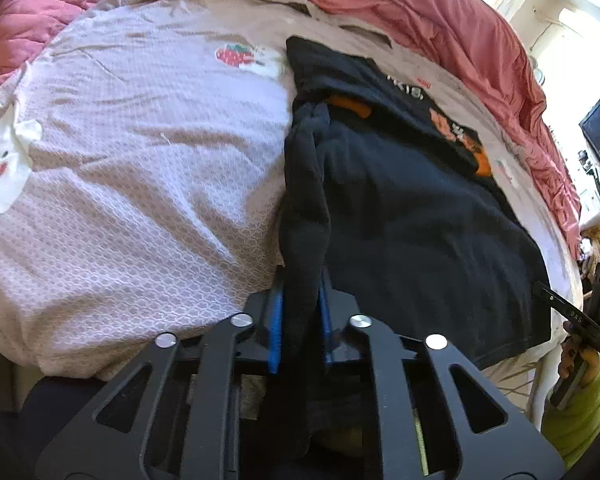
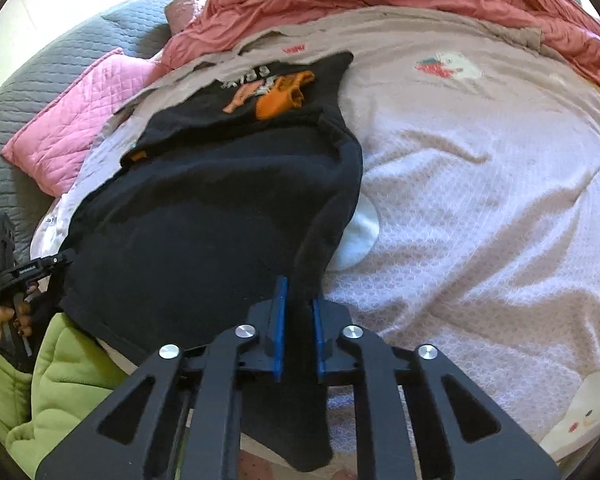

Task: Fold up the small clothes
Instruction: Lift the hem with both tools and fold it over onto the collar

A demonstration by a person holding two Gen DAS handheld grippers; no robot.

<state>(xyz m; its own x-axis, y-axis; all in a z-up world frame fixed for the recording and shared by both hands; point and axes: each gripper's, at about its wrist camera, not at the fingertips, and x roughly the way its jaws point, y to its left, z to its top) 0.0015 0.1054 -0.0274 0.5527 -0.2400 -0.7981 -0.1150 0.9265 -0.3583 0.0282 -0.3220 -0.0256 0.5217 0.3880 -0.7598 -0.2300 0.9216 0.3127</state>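
Observation:
A black shirt (image 1: 400, 208) with an orange and white print (image 1: 456, 132) lies spread on the bed, its hem towards me. My left gripper (image 1: 302, 280) is shut on a bunched fold at the shirt's near left edge, and the cloth runs down between the blue pads (image 1: 275, 320). In the right wrist view the same shirt (image 2: 200, 240) fills the left half, with the orange print (image 2: 284, 96) at its far end. My right gripper (image 2: 299, 296) is shut on the shirt's near right edge, and dark cloth hangs below its fingers.
A pale pink sheet (image 1: 140, 160) with strawberry and bunny prints covers the bed (image 2: 480, 180). A red-pink duvet (image 1: 420, 8) is bunched along the far side. A pink quilted pillow (image 2: 72, 120) and a grey quilt (image 2: 40, 60) lie at the left. A green sleeve (image 2: 60, 380) shows low left.

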